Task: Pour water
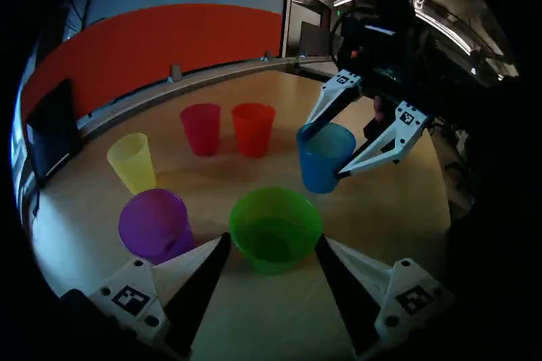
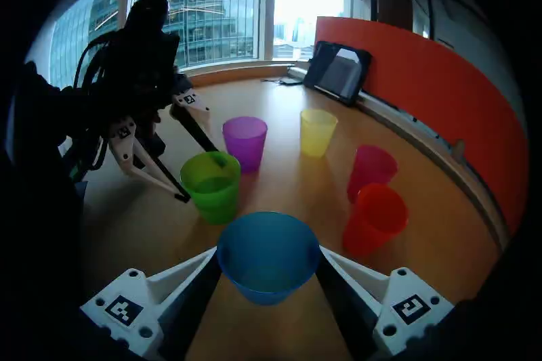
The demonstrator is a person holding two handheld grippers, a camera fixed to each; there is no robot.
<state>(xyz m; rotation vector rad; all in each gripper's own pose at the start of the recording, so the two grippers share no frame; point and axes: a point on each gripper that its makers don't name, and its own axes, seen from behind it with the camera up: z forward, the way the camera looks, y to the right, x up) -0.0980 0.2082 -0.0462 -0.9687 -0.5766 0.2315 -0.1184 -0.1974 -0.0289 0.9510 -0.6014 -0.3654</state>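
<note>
Left gripper view: left tongs (image 1: 272, 238) pinch green cup (image 1: 274, 222), right tongs (image 1: 323, 149) pinch blue cup (image 1: 324, 166) at one o'clock; hasty tilting could spill onto the desk (image 1: 386, 215).

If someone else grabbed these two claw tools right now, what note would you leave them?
Left gripper: closed on the green cup, which is upright on the table.
Right gripper: closed on the blue cup, also upright.
Spare cups standing nearby: purple, yellow, pink, orange.
Done: both cups gripped.
Left: tilt one over the other and pour. I can't tell which holds water.
</note>
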